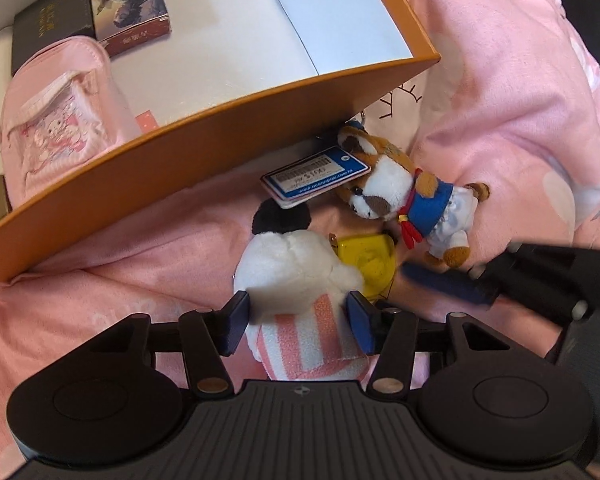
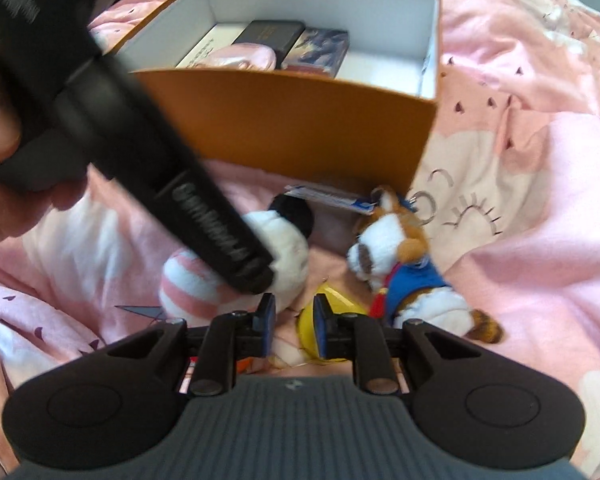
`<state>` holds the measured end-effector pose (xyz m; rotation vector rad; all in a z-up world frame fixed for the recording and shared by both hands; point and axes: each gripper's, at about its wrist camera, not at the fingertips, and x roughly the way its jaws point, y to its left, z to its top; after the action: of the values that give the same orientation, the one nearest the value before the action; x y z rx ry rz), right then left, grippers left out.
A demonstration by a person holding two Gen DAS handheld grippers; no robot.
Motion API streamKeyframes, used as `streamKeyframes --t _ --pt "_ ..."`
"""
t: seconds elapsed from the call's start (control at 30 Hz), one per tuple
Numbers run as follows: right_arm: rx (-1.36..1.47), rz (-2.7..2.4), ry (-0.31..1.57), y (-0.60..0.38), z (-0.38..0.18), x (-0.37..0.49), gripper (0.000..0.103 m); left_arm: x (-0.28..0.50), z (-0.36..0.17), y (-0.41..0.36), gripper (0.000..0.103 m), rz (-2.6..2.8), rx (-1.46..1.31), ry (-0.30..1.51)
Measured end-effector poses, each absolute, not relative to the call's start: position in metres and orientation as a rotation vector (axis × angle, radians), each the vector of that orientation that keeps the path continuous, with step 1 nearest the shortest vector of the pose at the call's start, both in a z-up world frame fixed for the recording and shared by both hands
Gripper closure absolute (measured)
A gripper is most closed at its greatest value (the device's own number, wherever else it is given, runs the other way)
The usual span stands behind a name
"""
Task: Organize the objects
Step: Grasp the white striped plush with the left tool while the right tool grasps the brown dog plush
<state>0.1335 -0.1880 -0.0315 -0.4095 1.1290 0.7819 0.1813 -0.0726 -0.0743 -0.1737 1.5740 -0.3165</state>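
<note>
Left gripper (image 1: 296, 322) clamped on white plush (image 1: 296, 272) on pink blanket (image 1: 100, 272), just below orange box (image 1: 140, 168). Right gripper (image 2: 294, 326) slightly parted, holding nothing, over yellow toy (image 2: 336, 300) beside fox plush (image 2: 404, 276).

Soft toys and a yellow item beside an orange box

A white plush (image 1: 296, 276) with black top and pink-striped base is laid on pink bedding; a tagged fox plush (image 1: 400, 196) in blue lies beside it — a yellow object (image 1: 368, 264) between them, the box (image 1: 204, 152) just behind.
</note>
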Motion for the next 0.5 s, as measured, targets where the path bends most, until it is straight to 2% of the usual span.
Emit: streamKeyframes --t 0.23,0.3,0.33,0.5 --pt "-0.509 0.723 1.037 -0.192 -0.018 0.152 0.066 0.154 -0.073 -0.052 0.044 -0.319 -0.257 1.569" --pt "-0.560 0.719 1.027 -0.188 -0.020 0.161 0.055 0.147 -0.073 -0.045 0.044 -0.311 -0.297 1.566" --pt "-0.589 0.723 1.039 -0.185 -0.023 0.165 0.053 0.143 -0.074 -0.042 0.044 -0.304 -0.320 1.561" --pt "-0.697 0.745 1.127 -0.169 -0.045 0.189 0.053 0.133 -0.083 -0.028 0.043 -0.283 -0.426 1.553"
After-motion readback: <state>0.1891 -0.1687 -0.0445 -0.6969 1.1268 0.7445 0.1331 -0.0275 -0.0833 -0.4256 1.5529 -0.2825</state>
